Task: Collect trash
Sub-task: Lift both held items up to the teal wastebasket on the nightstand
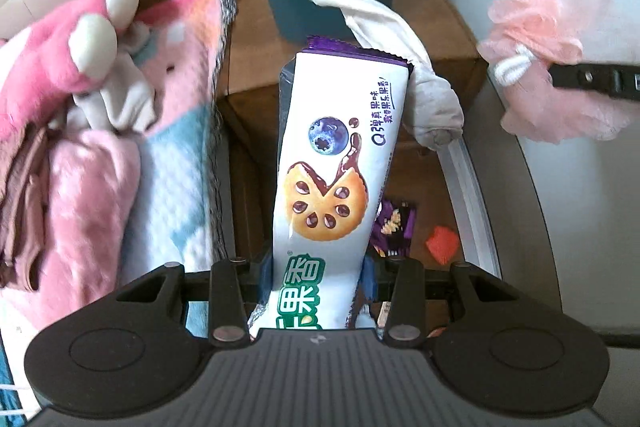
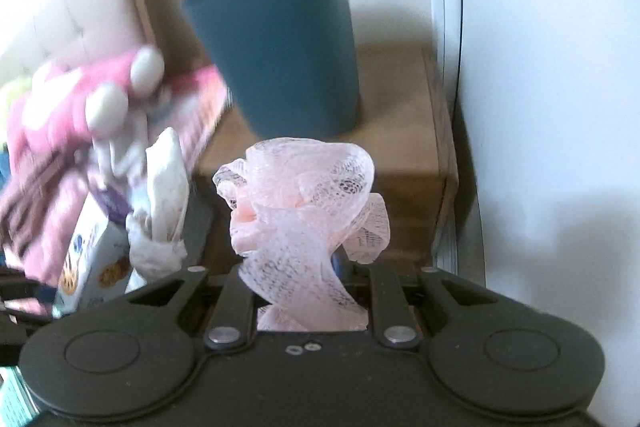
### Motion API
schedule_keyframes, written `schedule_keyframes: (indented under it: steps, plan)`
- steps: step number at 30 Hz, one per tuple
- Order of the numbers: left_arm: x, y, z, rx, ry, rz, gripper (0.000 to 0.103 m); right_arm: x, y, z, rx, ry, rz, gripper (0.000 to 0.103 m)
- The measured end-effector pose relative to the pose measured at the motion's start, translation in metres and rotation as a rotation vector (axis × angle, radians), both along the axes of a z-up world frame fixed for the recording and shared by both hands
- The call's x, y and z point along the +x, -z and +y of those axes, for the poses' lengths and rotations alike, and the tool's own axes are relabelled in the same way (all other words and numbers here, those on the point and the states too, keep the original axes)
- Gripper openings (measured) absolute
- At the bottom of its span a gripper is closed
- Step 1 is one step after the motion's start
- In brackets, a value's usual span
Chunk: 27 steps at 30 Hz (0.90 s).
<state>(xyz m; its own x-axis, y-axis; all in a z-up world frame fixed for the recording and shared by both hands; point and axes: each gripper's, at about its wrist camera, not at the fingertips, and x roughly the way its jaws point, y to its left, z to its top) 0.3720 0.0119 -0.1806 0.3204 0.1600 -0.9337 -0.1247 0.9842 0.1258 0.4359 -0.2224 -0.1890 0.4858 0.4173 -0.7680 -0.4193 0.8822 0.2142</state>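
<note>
The left gripper [image 1: 316, 291] is pinching a white biscuit wrapper [image 1: 332, 163], with a crumpled tissue [image 1: 384, 39] sticking up behind it. The right gripper [image 2: 312, 291] is clamped on a pink mesh puff [image 2: 308, 203]. Both loads hang in the air in front of a dark teal bin [image 2: 280, 39] that stands on a wooden nightstand [image 2: 400, 151]. To the left, a pink plush toy [image 1: 52, 51] lies on a pastel blanket [image 1: 176, 155]. Below, a small purple packet [image 1: 394, 227] and an orange scrap [image 1: 442, 243] lie on the floor.
</note>
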Motion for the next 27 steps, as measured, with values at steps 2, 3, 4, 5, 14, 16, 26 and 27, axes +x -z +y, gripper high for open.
schedule_keyframes:
  steps: [2,3,4,5,14,16,26,27]
  plan:
    - [0.003,0.007,-0.005,0.013,0.022,0.011,0.040,0.009,-0.007,0.001,0.016,-0.008,-0.021,0.017]
    - [0.005,0.017,-0.007,0.011,0.032,0.030,0.040,0.011,-0.007,0.002,0.016,-0.014,-0.029,0.017]
    - [0.008,0.030,-0.008,0.004,0.039,0.052,0.040,0.013,-0.003,0.004,0.016,-0.023,-0.028,0.017]
    - [0.009,0.048,-0.009,0.001,0.043,0.084,0.040,0.013,0.003,0.005,0.018,-0.034,-0.021,0.018]
    - [0.012,0.216,-0.010,-0.045,0.016,0.339,0.039,-0.013,0.124,0.039,-0.039,-0.094,0.142,0.017]
    - [0.010,0.238,-0.009,-0.064,0.003,0.368,0.039,-0.020,0.153,0.047,-0.057,-0.112,0.190,0.017]
    - [-0.001,0.262,-0.017,-0.124,0.057,0.431,0.034,-0.028,0.276,0.080,-0.259,-0.153,0.333,0.016]
    - [-0.001,0.260,-0.016,-0.126,0.056,0.434,0.034,-0.027,0.279,0.077,-0.265,-0.153,0.348,0.016]
